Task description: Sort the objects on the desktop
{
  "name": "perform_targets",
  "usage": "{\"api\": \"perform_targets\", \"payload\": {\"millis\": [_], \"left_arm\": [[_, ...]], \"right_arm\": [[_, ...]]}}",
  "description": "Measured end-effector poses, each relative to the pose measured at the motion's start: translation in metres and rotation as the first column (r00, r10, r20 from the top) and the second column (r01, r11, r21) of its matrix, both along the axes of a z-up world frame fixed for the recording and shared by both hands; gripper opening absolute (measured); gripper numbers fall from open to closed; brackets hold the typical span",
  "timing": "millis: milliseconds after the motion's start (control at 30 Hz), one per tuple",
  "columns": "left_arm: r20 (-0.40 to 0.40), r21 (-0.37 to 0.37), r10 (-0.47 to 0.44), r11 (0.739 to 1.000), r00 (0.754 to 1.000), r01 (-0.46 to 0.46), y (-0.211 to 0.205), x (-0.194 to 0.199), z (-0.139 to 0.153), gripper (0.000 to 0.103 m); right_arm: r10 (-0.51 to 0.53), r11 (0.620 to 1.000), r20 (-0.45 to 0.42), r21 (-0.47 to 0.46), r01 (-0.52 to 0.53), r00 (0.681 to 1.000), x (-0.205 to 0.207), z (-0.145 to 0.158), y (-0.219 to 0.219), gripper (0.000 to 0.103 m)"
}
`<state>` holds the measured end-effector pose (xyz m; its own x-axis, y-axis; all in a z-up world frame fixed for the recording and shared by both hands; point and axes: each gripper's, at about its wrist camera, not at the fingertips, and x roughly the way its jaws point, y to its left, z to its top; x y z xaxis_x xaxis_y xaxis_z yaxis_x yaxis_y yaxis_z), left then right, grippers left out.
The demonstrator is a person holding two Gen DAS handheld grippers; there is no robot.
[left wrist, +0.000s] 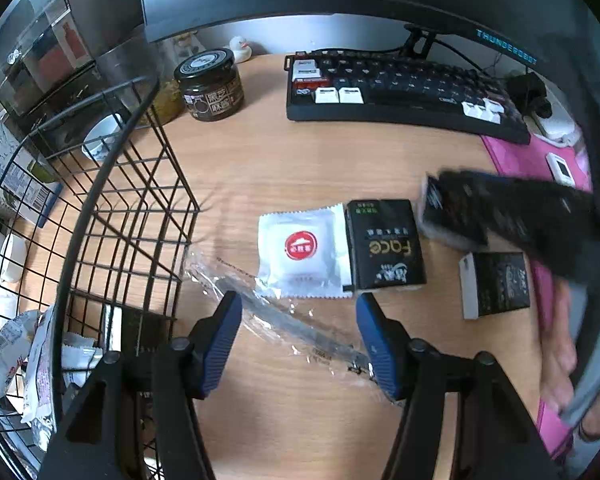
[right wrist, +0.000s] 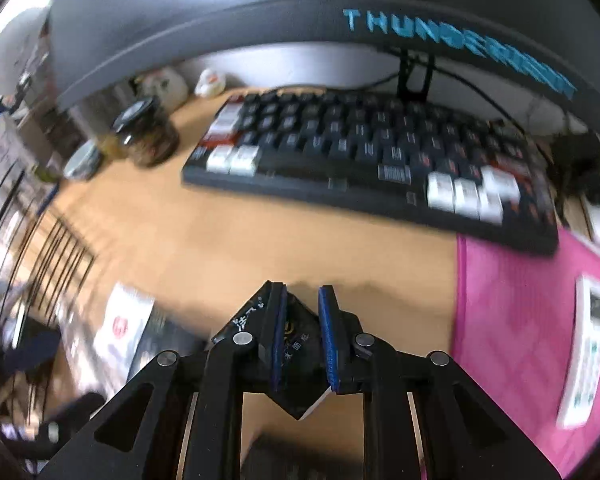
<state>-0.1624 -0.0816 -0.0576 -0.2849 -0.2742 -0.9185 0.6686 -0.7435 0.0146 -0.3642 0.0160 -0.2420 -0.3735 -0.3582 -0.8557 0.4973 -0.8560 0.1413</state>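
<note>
A wooden desk carries a keyboard along its far edge, under a monitor. The right gripper clamps a black tissue pack; the left gripper hangs released.

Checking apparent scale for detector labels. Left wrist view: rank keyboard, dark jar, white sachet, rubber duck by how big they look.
1. keyboard
2. white sachet
3. dark jar, close to the sachet; it sits farther back, so true size is unsure
4. rubber duck
</note>
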Motion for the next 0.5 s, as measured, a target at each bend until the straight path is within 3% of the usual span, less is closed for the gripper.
{"api": "perform_targets", "payload": {"millis": [133, 200, 233, 300, 400, 500], "left_arm": [[0.001, -0.004, -0.011, 1.0, 1.0, 0.011, 0.011, 0.003, 0.001, 0.065], [0.002, -0.005, -0.026, 1.0, 1.0, 0.026, 0.019, 0.005, 0.003, 0.065], [0.005, -0.006, -0.034, 0.999, 0.999, 0.034, 0.023, 0.006, 0.004, 0.065], [0.016, -0.014, -0.053, 0.999, 0.998, 0.053, 0.03, 0.005, 0.005, 0.065], [0.03, -0.029, -0.073, 0.997, 0.997, 0.074, 0.04, 0.003, 0.005, 0.066], [0.028, -0.016, -0.08, 0.997, 0.996, 0.08, 0.046, -0.001, 0.002, 0.066]], "right_arm": [[0.009, 0.999, 0.052, -0.042, -0.007, 0.999, 0.02, 0.0, 0.014, 0.018], [0.013, 0.995, 0.014, -0.098, -0.011, 1.0, 0.026, 0.013, 0.027, 0.019], [0.006, 0.997, -0.024, -0.08, -0.008, 1.0, 0.029, 0.018, 0.033, 0.022], [-0.001, 0.999, -0.044, -0.035, 0.0, 0.999, 0.036, 0.019, 0.042, 0.042], [-0.037, 0.999, 0.029, -0.029, 0.038, 0.999, 0.04, 0.007, 0.062, 0.044], [-0.107, 0.988, 0.137, -0.097, 0.121, 0.985, 0.058, 0.006, 0.083, 0.051]]}}
